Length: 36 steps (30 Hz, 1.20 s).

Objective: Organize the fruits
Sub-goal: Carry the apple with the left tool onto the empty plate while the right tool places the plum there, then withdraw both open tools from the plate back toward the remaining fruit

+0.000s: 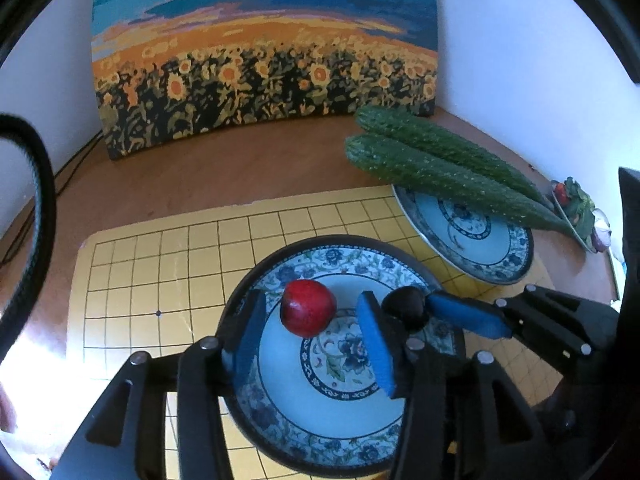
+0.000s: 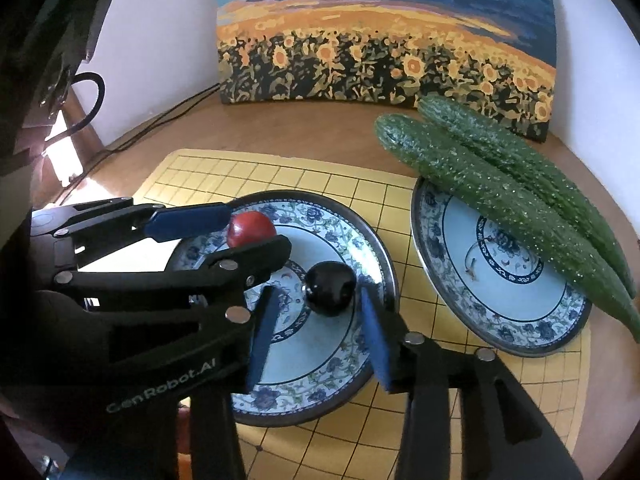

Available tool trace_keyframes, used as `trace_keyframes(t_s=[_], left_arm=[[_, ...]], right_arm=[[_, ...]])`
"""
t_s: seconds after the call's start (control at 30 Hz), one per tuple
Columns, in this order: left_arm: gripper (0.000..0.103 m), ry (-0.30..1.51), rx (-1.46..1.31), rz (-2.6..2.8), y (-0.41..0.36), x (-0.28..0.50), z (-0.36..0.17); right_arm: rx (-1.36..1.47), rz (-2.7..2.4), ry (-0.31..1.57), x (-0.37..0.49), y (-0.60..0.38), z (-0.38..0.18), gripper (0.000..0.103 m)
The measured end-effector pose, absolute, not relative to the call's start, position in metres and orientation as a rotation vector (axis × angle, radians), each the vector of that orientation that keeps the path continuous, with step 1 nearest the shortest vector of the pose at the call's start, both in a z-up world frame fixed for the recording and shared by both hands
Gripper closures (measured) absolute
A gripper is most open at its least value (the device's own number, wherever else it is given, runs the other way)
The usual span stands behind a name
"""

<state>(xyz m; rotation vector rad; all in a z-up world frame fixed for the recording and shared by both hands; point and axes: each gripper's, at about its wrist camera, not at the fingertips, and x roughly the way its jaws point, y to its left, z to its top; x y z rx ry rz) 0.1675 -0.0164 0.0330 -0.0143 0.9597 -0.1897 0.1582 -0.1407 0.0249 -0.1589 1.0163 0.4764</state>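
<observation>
Now both my grippers stand spread over the near plate (image 2: 340, 380): left gripper (image 1: 310, 344) around the red fruit (image 1: 308, 307), right gripper (image 2: 316, 324) around the dark fruit (image 2: 330, 288). I should centre each before squeezing gently.

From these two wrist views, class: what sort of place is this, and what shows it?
Probably a home dining or side table set in a corner: a sunflower painting leans against the white wall, and patterned plates holding fruit and two cucumbers sit on a yellow grid mat.
</observation>
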Motion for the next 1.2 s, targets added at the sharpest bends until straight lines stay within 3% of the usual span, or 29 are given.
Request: trace_keyframes(t_s=[0.2, 0.37, 1.2], left_arm=[[0.051, 0.961, -0.024, -0.173, -0.012, 0.16, 0.043], [0.051, 0.946, -0.045, -0.158, -0.007, 0.148, 0.05], [0.05, 0.955, -0.097, -0.08, 0.023, 0.05, 0.065]], right_arm=[[-0.154, 0.477, 0.993, 0.147, -0.144, 0.029, 0.054], [-0.141, 0.457, 0.98, 0.14, -0.149, 0.038, 0.046], [-0.08, 0.429, 0.911, 0.068, -0.172, 0.074, 0.045]])
